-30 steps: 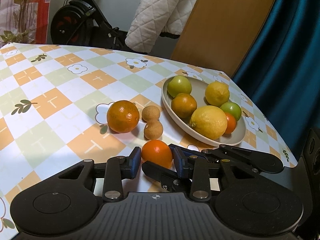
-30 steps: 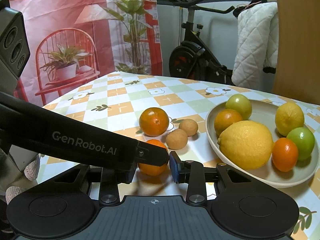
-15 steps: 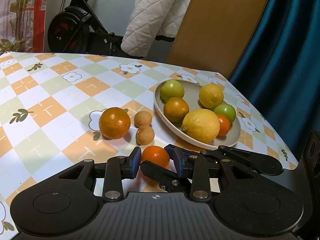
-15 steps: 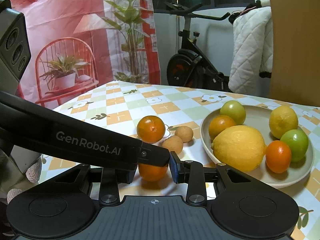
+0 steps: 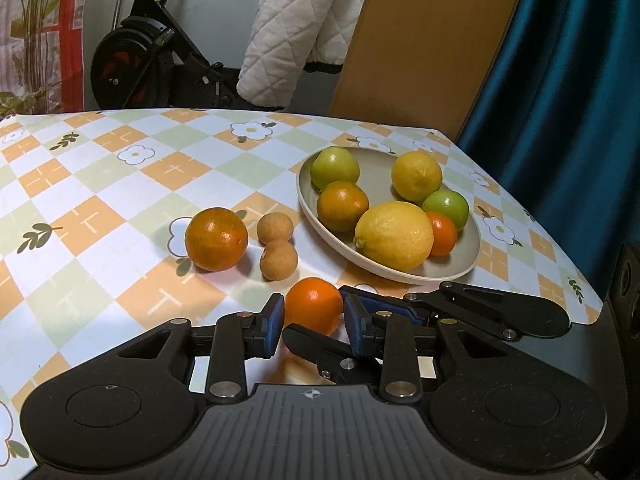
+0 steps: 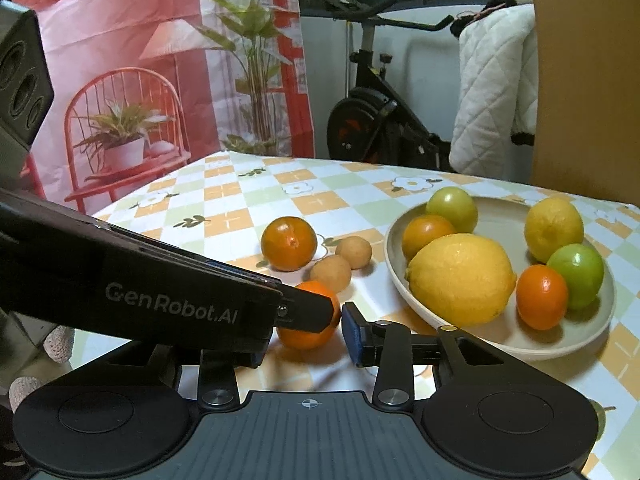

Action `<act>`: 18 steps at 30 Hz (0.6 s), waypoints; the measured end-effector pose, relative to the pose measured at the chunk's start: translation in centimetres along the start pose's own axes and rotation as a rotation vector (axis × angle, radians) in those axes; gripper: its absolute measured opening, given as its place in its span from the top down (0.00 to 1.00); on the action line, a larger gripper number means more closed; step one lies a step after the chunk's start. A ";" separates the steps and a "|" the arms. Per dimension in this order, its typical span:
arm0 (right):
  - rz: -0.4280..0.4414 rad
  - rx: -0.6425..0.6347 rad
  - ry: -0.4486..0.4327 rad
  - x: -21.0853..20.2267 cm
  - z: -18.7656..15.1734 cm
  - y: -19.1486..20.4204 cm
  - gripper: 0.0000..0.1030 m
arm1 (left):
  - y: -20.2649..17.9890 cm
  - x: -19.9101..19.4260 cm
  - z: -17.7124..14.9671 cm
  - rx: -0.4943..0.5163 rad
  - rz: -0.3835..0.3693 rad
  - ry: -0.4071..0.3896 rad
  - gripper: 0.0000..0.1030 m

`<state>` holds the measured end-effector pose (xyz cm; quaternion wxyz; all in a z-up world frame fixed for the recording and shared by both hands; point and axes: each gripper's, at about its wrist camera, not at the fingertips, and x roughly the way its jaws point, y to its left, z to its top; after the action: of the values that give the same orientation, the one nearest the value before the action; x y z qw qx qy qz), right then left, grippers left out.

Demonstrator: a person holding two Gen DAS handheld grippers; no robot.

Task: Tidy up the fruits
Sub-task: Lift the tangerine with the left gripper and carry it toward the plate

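Clamping the left gripper [image 5: 314,318] onto a small round bright-orange mandarin [image 5: 314,306], pressing its blue pads [image 5: 275,320] against both sides, having just been tightening. Holding that mandarin low over the checked flower-print tablecloth [image 5: 100,208], just in front of the shallow beige oval dish [image 5: 474,240]; impossible to tell whether resting on the cloth or lifted clear.

Straddling the same fruit with the right gripper [image 6: 306,334], having just been loosening its jaws. Showing a gap between the visible blue pad [image 6: 352,332] and the peel, hiding the other finger behind the left tool's black body, so reading as released.

Leaving on the cloth, left of the dish, a larger dark-orange tangerine [image 5: 216,239] and two tan rough-skinned longans [image 5: 276,227], these two touching.

Carrying in the dish a big yellow lemon [image 5: 394,236], a smaller yellow lemon [image 5: 417,176], two round green fruits [image 5: 335,168], a dull orange tangerine [image 5: 343,206] and a small orange citrus [image 5: 442,233].
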<state>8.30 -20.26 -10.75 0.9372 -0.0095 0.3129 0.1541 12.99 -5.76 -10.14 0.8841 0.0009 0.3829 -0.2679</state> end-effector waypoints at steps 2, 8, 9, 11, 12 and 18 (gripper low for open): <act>0.003 0.007 0.007 0.1 0.0 -0.1 0.64 | 0.2 -0.1 0.0 -0.003 -0.009 0.003 0.66; 0.003 0.046 0.037 0.6 -0.1 -0.7 0.63 | 0.7 0.1 -0.1 -0.029 -0.022 0.007 0.73; 0.005 0.052 0.040 0.7 -0.1 -0.8 0.63 | 0.7 0.2 -0.1 -0.029 -0.024 0.005 0.73; 0.004 0.059 0.039 0.7 -0.1 -0.8 0.65 | 0.6 0.2 0.0 -0.027 -0.027 0.003 0.73; 0.007 0.060 0.037 0.7 -0.2 -0.8 0.67 | 0.6 0.3 0.0 -0.026 -0.029 0.003 0.73; -0.009 0.069 0.028 0.7 -0.1 -1.0 0.66 | 1.2 0.0 0.3 -0.050 -0.034 -0.015 0.73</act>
<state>9.08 -21.04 -11.29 0.9331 0.0193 0.3311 0.1387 13.79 -4.85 -10.17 0.8820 -0.0296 0.3827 -0.2733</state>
